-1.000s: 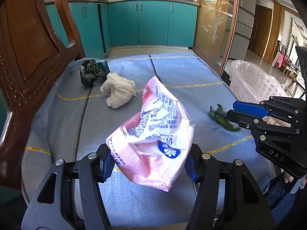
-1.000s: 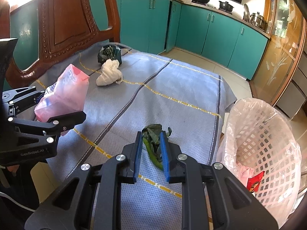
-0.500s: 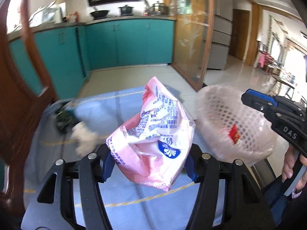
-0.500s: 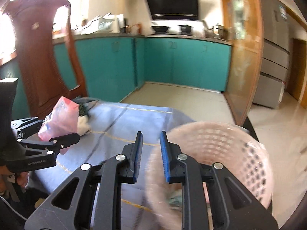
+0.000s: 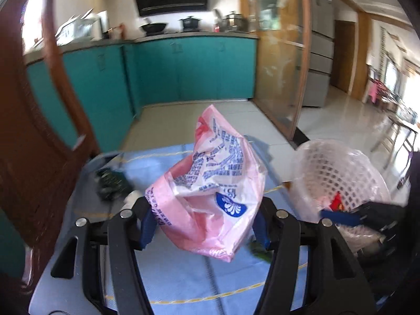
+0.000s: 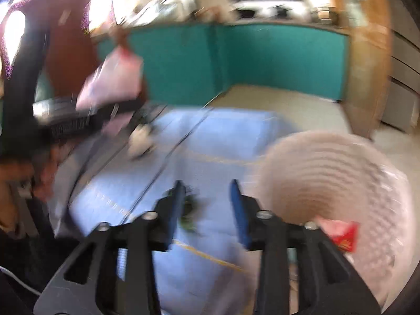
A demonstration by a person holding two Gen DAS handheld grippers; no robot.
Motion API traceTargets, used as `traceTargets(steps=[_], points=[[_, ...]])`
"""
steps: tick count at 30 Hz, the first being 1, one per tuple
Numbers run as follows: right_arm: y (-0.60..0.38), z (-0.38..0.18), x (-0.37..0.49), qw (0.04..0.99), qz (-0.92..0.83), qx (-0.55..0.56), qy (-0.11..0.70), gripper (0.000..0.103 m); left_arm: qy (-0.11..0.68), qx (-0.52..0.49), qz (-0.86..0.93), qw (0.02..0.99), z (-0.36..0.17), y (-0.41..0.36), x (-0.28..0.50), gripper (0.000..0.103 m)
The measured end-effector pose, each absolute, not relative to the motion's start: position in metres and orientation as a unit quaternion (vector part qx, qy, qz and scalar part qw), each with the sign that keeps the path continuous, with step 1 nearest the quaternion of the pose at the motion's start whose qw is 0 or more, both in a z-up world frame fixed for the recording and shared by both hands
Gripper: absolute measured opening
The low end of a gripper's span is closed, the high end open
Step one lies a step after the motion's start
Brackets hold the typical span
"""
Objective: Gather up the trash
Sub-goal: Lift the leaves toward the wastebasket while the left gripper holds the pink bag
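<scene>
My left gripper (image 5: 206, 227) is shut on a pink plastic bag (image 5: 212, 191) with blue print and holds it above the blue-clothed table (image 5: 183, 283). The bag also shows blurred in the right wrist view (image 6: 113, 78). My right gripper (image 6: 208, 210) is open and empty above the table, next to the white lattice trash basket (image 6: 341, 173). A green scrap (image 6: 189, 210) lies on the cloth just past its left finger. The basket (image 5: 338, 173) holds a red wrapper (image 5: 337, 202).
A dark wrapper (image 5: 110, 183) and a white crumpled tissue (image 6: 141, 144) lie at the table's far left. A brown wooden chair back (image 5: 34, 120) stands at the left. Teal cabinets (image 5: 194, 71) line the far wall.
My right gripper has opened and swung back down toward the table and the green scrap. My left gripper has kept the pink bag and turned further toward the basket.
</scene>
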State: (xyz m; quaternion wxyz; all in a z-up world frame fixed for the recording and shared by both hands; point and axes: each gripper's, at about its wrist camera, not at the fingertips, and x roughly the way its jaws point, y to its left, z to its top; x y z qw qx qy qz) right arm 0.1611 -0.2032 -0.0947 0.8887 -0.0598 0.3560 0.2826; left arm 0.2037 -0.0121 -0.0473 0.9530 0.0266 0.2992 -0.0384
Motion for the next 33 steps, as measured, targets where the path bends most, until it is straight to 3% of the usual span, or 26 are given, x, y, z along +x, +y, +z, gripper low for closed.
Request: traceTargets(steps=[2, 5, 12, 13, 18, 21, 33], points=[[-0.175, -0.121, 0.176, 0.871, 0.272, -0.092, 0.399, 0.055, 0.306, 0.017, -0.028, 0.952, -0.052, 0.002, 0.201, 0.060], [-0.154, -0.128, 0.175, 0.875, 0.247, -0.154, 0.387, 0.061, 0.311, 0.015, -0.023, 0.950, -0.055, 0.009, 0.196, 0.060], [-0.147, -0.140, 0.167, 0.860, 0.269, -0.155, 0.405, 0.061, 0.307, 0.023, -0.019, 0.951, -0.054, 0.021, 0.184, 0.060], [-0.149, -0.140, 0.170, 0.859, 0.273, -0.144, 0.409, 0.059, 0.309, 0.022, -0.020, 0.951, -0.054, 0.021, 0.183, 0.060], [-0.151, -0.139, 0.180, 0.865, 0.263, -0.119, 0.411, 0.018, 0.313, 0.022, -0.022, 0.949, -0.056, 0.018, 0.179, 0.060], [-0.153, -0.131, 0.177, 0.874, 0.263, -0.116, 0.391, 0.013, 0.315, 0.026, -0.022, 0.948, -0.057, 0.014, 0.179, 0.060], [-0.210, -0.087, 0.172, 0.912, 0.248, -0.025, 0.326, 0.013, 0.334, 0.026, -0.020, 0.942, -0.068, 0.011, 0.181, 0.060]])
